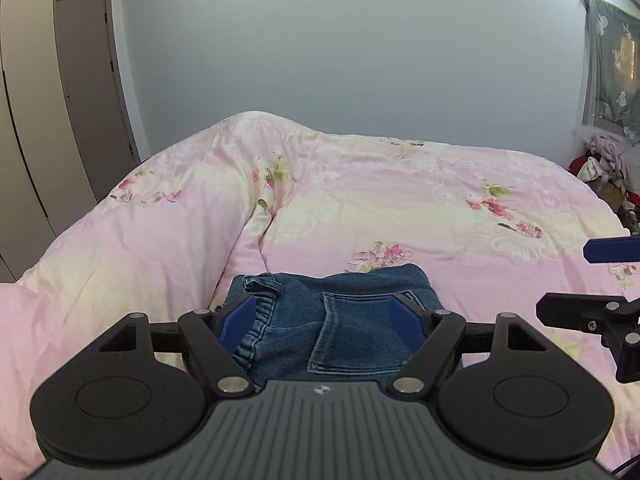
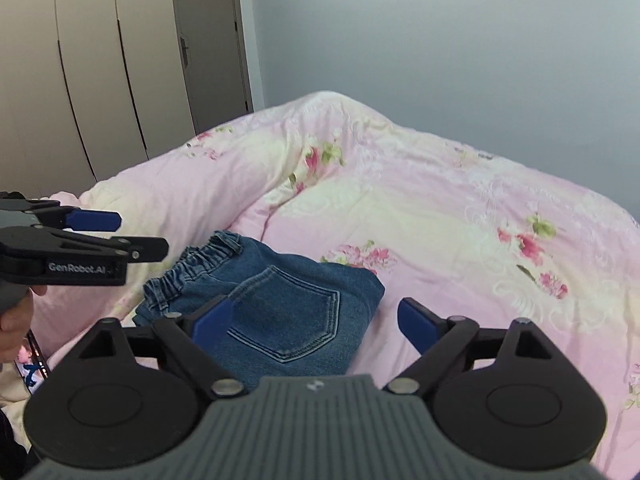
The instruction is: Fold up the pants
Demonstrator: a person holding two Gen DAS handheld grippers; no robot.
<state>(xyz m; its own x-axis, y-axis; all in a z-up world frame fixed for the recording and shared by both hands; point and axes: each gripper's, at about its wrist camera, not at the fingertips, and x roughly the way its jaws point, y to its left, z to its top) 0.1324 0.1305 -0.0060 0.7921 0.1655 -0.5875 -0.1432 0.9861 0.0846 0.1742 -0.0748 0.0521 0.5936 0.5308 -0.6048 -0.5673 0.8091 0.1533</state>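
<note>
Right wrist, "GenRobot.AI" on left tool, folded jeans on quilt

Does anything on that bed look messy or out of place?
Not much. The jeans lie folded in a compact bundle on the pink quilt, elastic waistband slightly ruffled. The quilt is rumpled into a ridge behind them. Both grippers, left and right, are open.

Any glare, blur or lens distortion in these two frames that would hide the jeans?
Left wrist: soft even light, no glare; the jeans look sharp; fisheye bends the wardrobe lines; dark vignette at the corners. Right wrist: same flat light, jeans and their pocket stitching crisp; the open left gripper at the edge looks stretched.
</note>
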